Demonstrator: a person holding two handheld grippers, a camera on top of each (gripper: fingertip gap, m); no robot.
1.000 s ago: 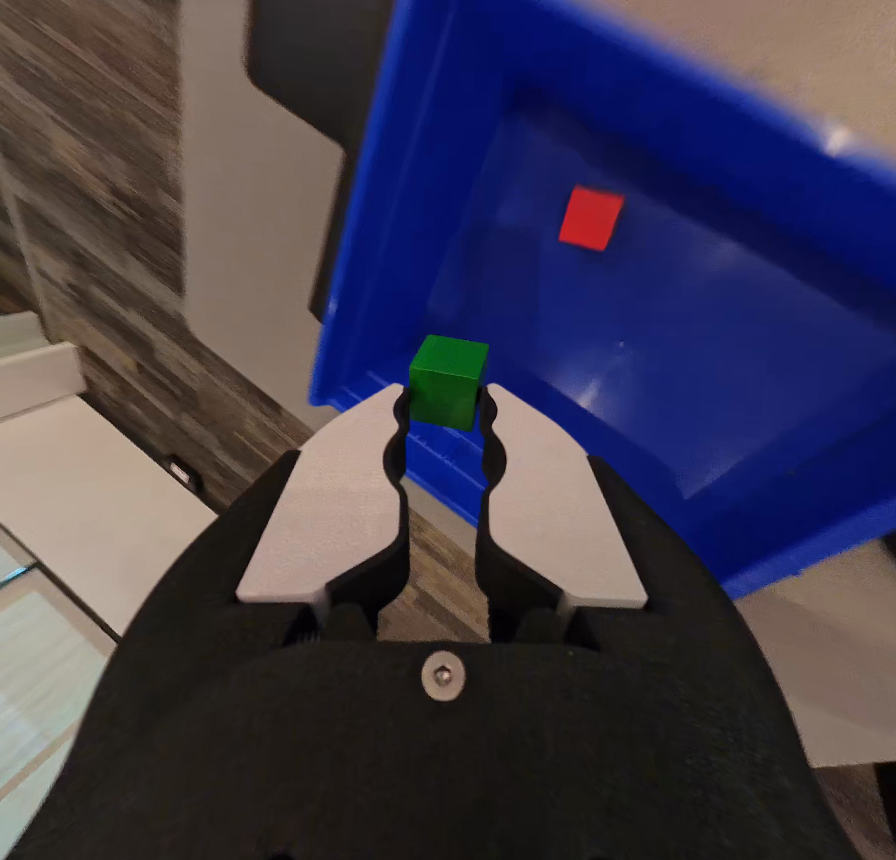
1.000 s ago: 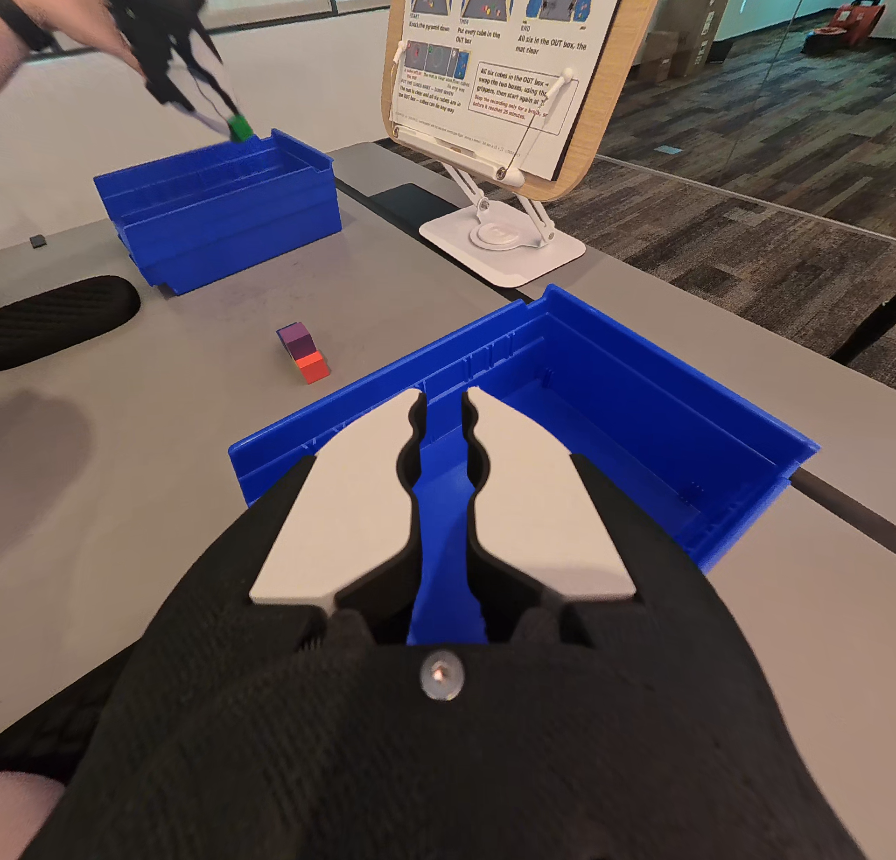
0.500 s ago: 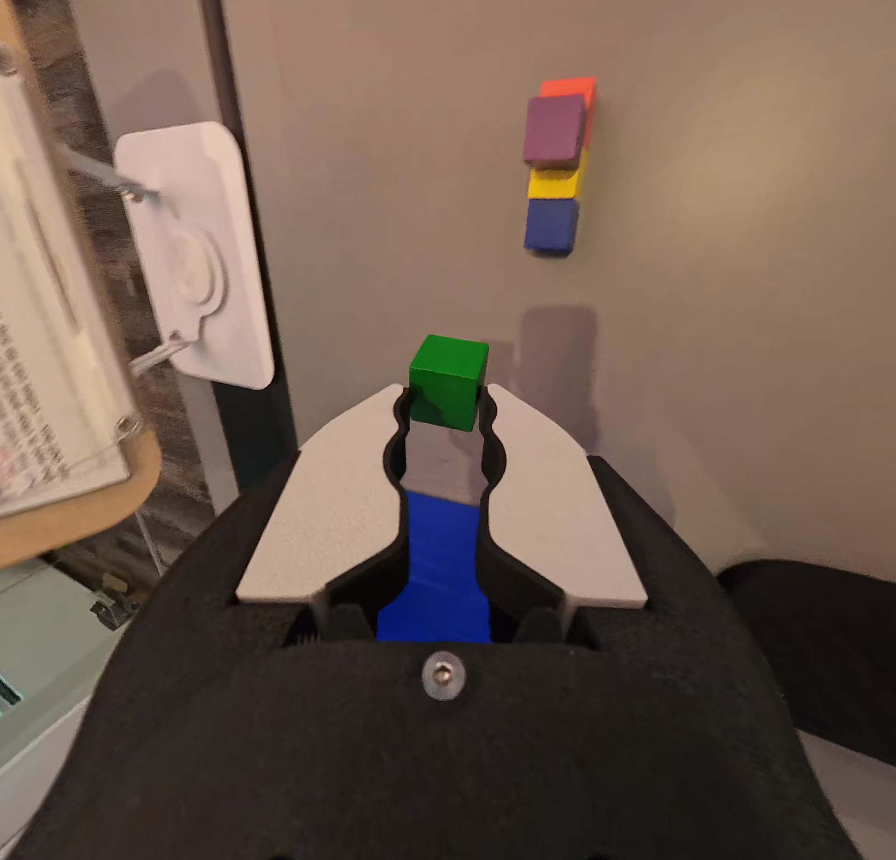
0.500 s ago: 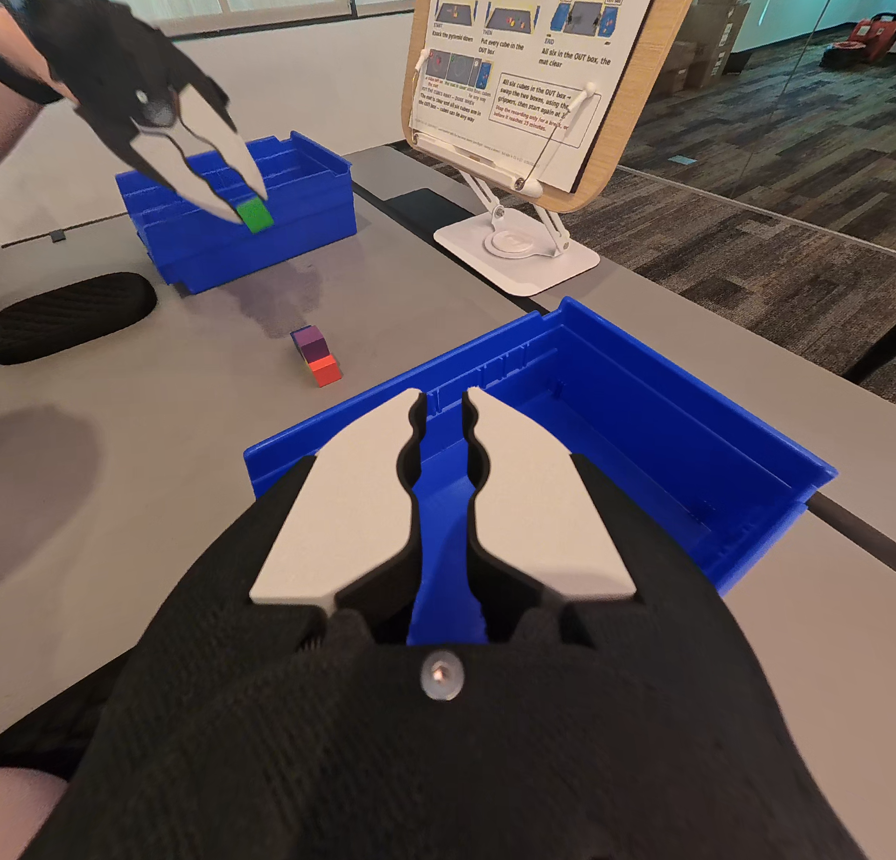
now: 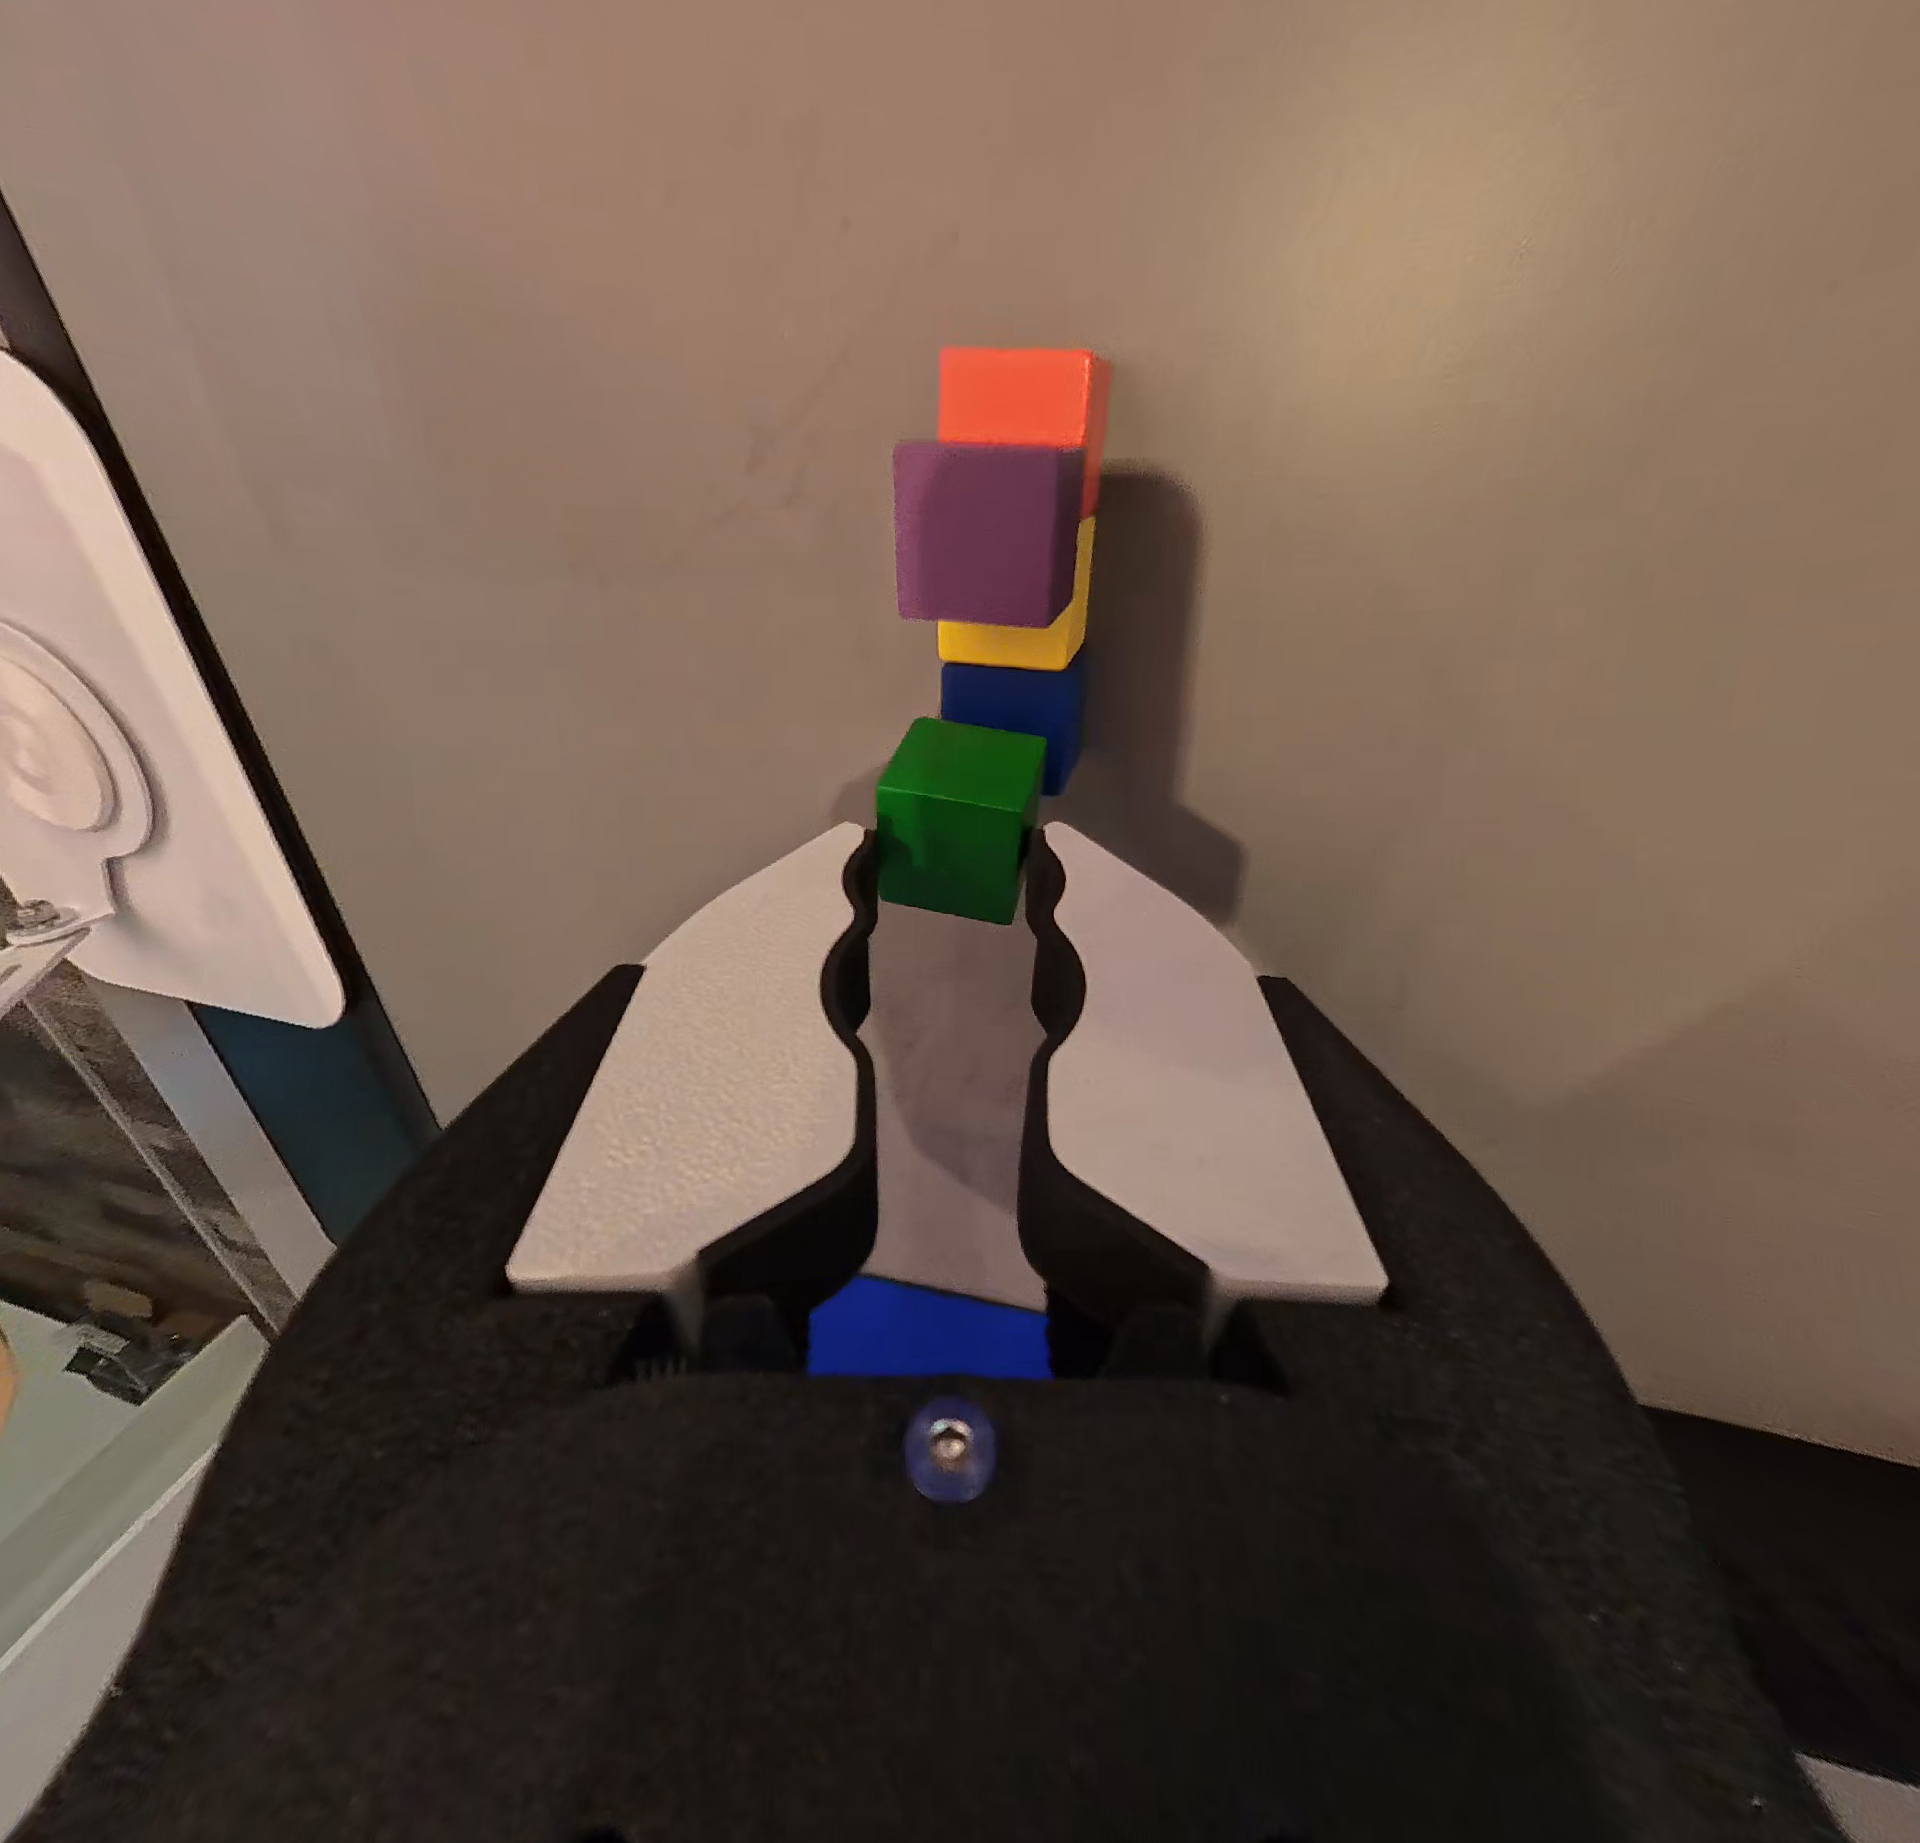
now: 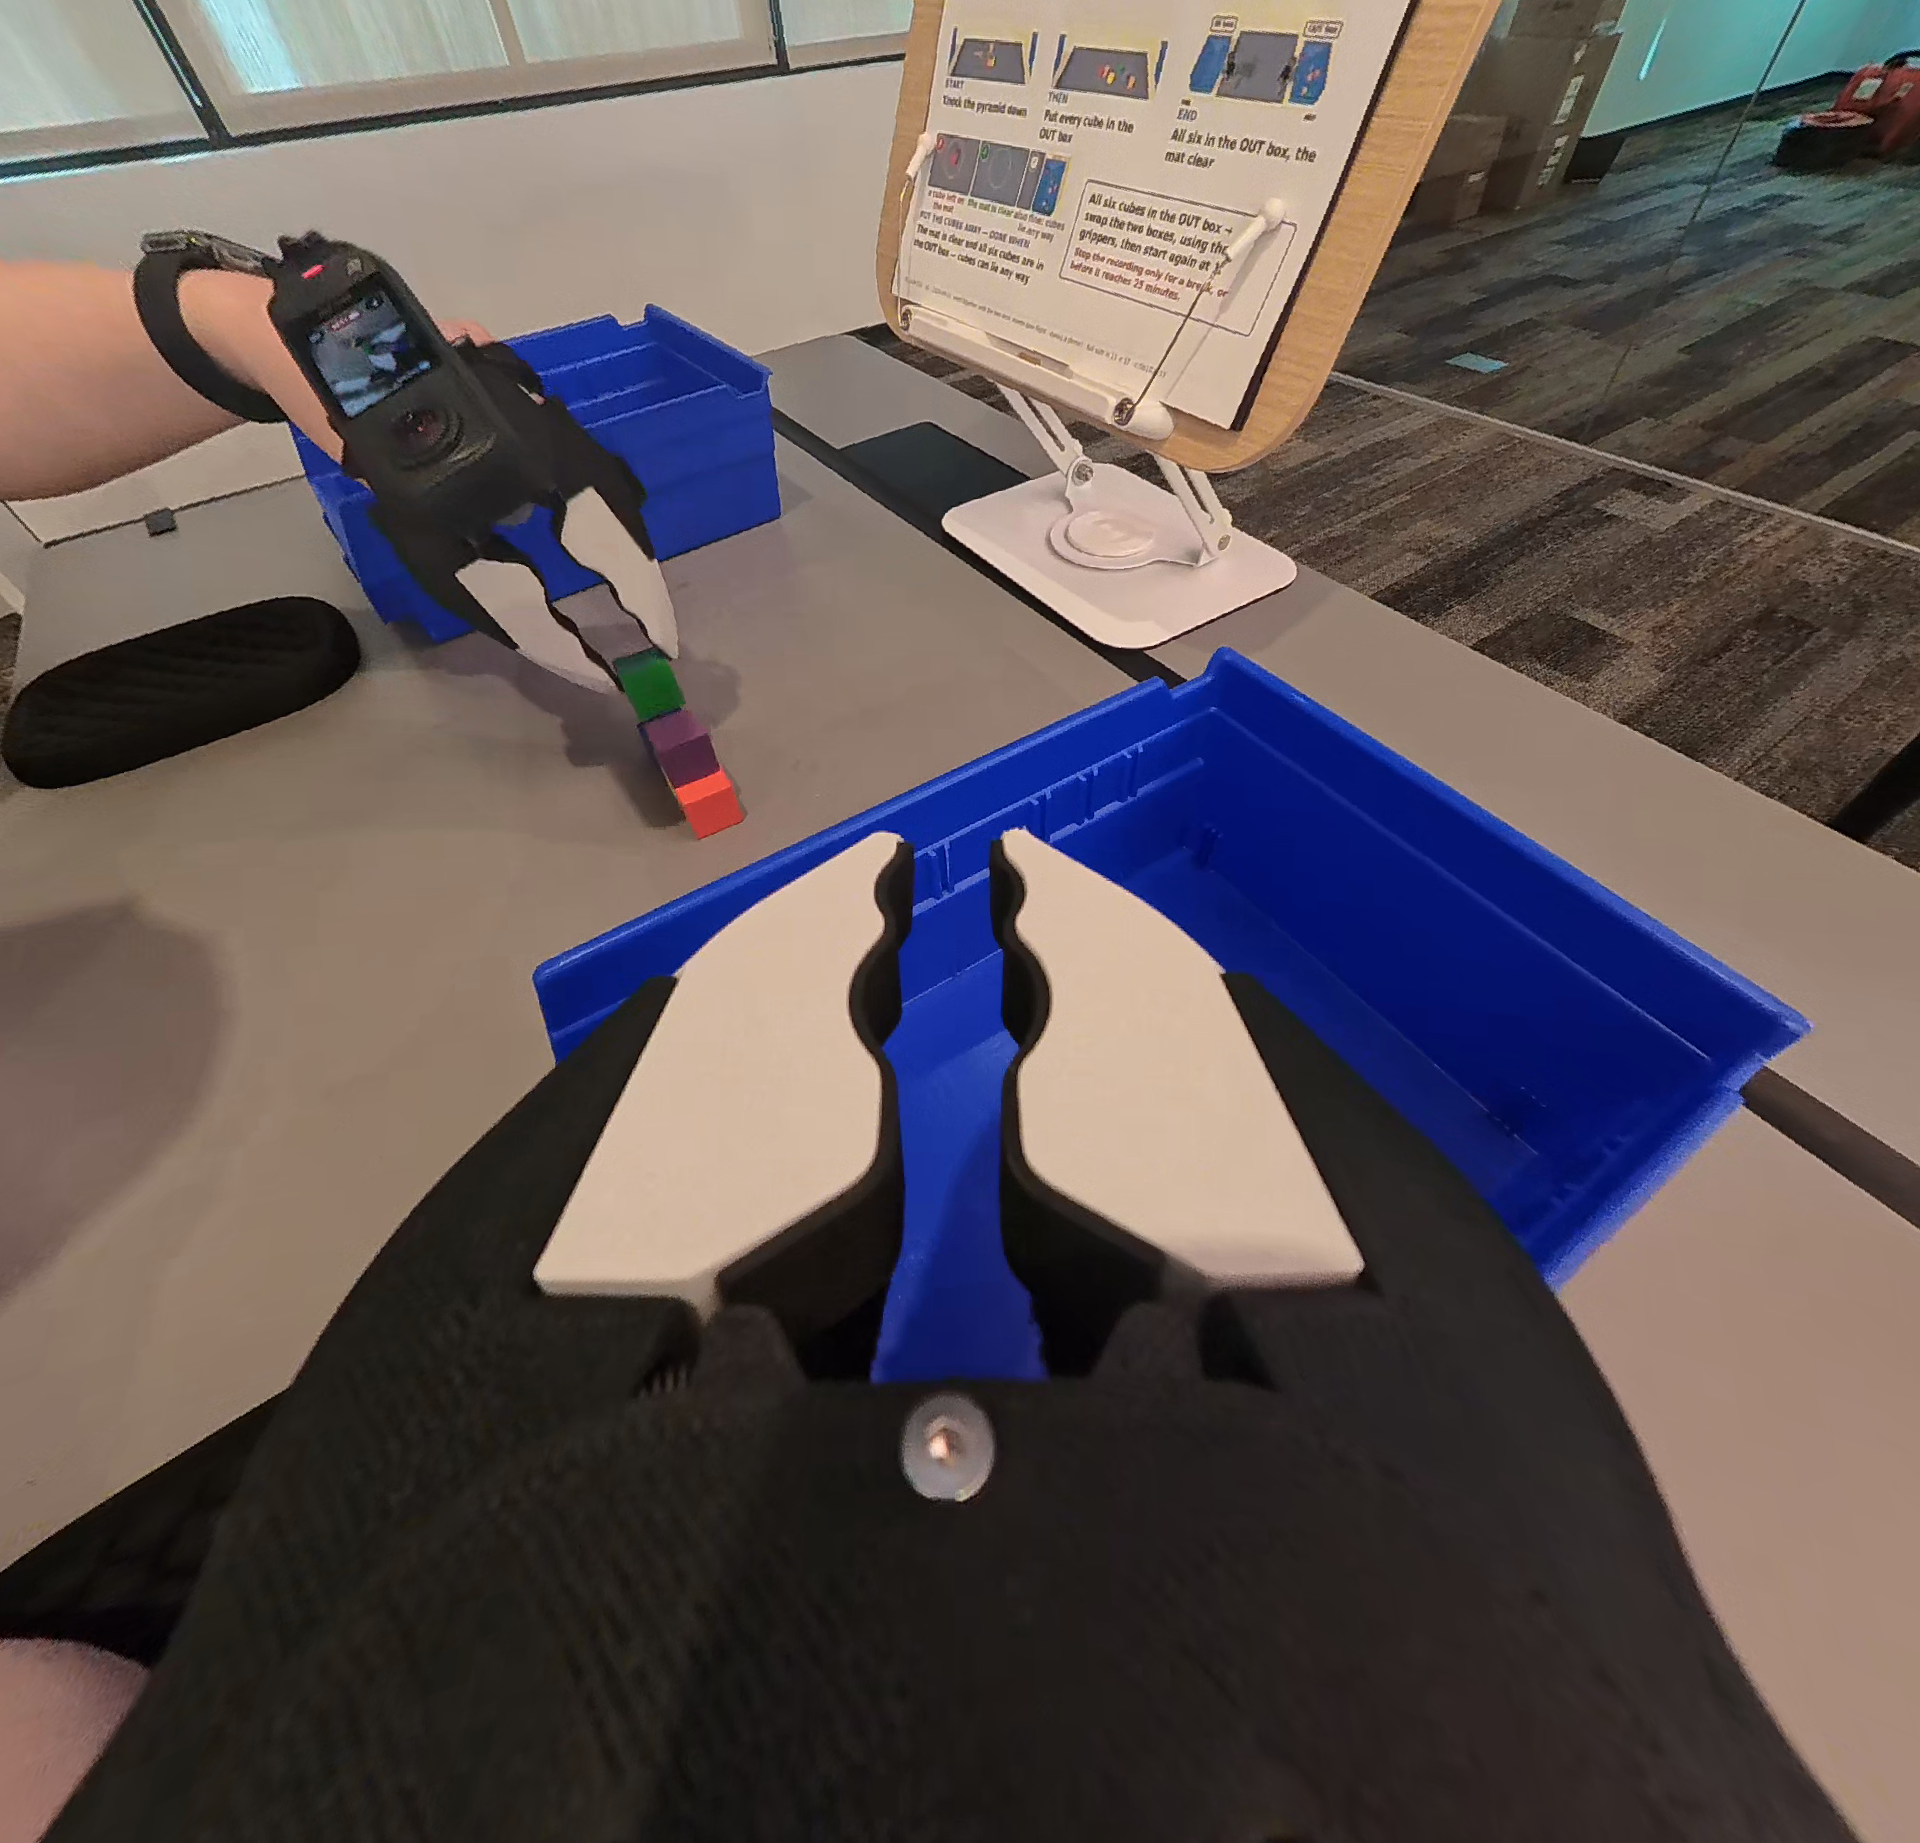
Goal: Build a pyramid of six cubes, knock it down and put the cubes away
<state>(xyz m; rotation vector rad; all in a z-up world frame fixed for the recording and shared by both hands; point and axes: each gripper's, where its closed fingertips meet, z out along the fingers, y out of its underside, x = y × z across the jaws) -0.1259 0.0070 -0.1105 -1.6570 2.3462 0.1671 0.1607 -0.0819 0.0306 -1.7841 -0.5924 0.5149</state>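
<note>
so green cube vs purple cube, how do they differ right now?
The green cube is clamped in the left tool, off the table; the purple cube is free, stacked on the orange cube and yellow cube. Green sits nearer the camera, above the blue cube. They look the same size and shape.

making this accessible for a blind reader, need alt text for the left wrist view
The left gripper holds a green cube between its fingertips above a grey table, just short of a row of blue, yellow and orange cubes with a purple cube stacked on top. A white stand base sits at the left edge.
</note>
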